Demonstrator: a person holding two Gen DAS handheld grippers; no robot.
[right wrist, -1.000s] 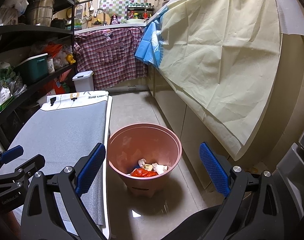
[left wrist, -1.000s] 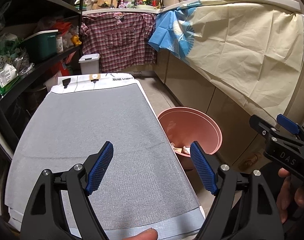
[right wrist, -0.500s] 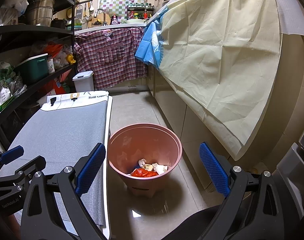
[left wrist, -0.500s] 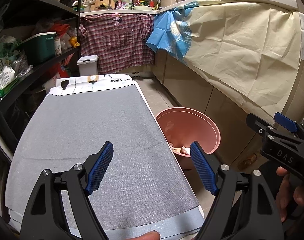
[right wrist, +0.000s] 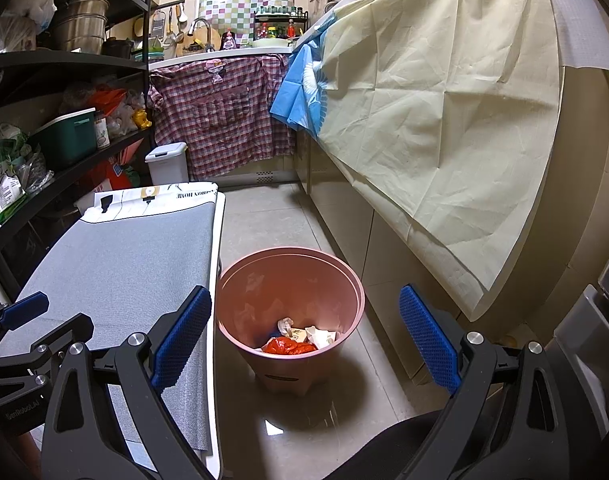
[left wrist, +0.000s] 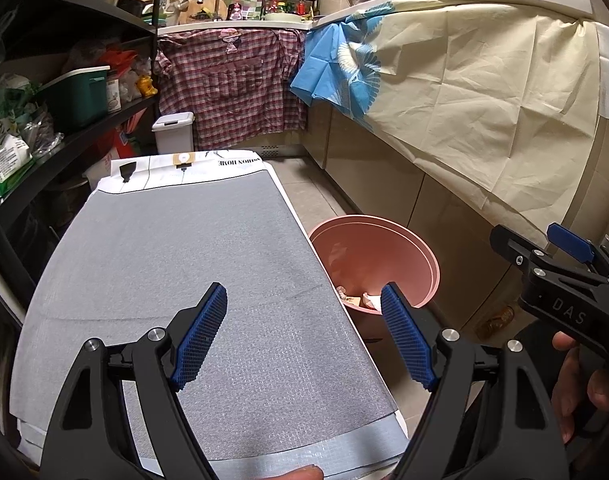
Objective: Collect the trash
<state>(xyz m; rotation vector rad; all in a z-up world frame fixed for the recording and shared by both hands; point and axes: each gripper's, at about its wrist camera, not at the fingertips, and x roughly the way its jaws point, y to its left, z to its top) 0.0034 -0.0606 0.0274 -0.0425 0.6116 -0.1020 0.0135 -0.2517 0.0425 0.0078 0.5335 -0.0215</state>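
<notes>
We see a long table (left wrist: 176, 264) under a grey cover filling the left of both views, its surface bare beneath us, with a cream sheet (right wrist: 444, 120) draped over the cabinets on the right. On the floor just beside the table's right edge stands a pink bin (right wrist: 290, 276), and the trash (right wrist: 300, 340) lies at its bottom: a red wrapper with pale crumpled scraps around it (in the left wrist view only a few scraps show past the rim). Our left tool (left wrist: 302, 340) hangs over the near end of the table with its blue pads spread wide and nothing between them; the bin sits ahead and to its right. Our right tool (right wrist: 304, 338) is likewise spread and empty, above the bin, so the trash appears between its pads, well below.
</notes>
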